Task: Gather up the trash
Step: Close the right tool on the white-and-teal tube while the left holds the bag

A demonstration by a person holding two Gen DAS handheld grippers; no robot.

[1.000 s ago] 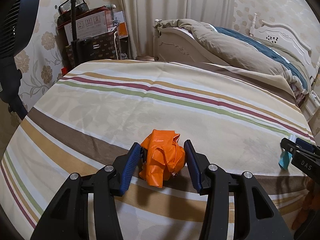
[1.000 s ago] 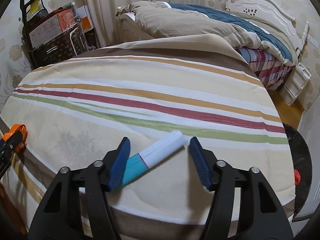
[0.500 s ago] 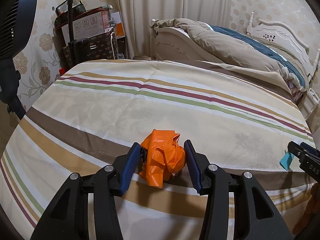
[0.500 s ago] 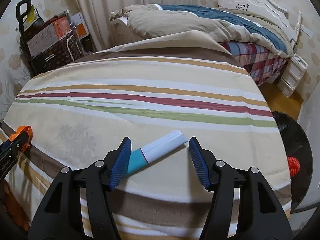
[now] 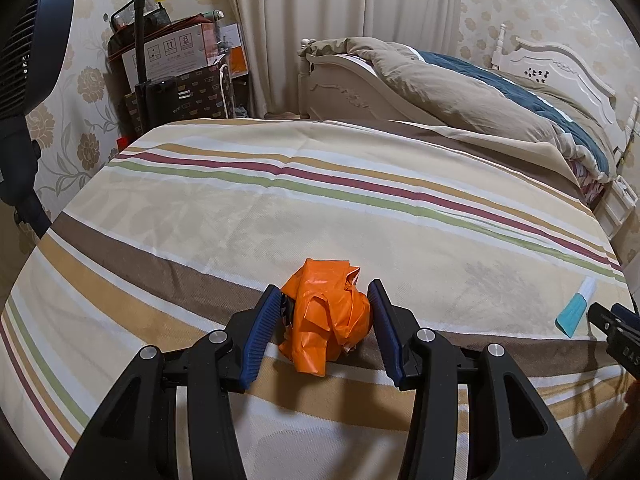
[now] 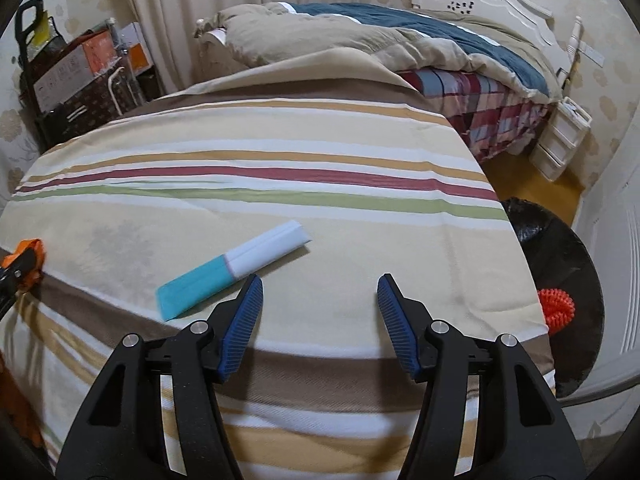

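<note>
A striped bedspread (image 5: pixel 320 208) covers the whole work surface, with a second bed (image 5: pixel 460 80) heaped with a duvet behind it and a black-lined trash bin (image 6: pixel 560 264) on the floor off its right edge. Two pieces of trash lie on the spread, well apart: one crumpled orange plastic wrapper (image 5: pixel 326 316) near the front edge, and one flat teal-and-white packet (image 6: pixel 236 268) further right. The left gripper (image 5: pixel 324 312) brackets the wrapper, its blue pads either touching or just beside it; I cannot tell whether it is truly clamped. The right gripper (image 6: pixel 320 304) hangs released, jaws wide with nothing between them, the packet just beyond its left finger. By my judgement this is the pick-up step: the left claw needs to pinch firmly on the crumple, while the right must shift leftward to straddle the packet before closing, then both carry to the bin
</note>
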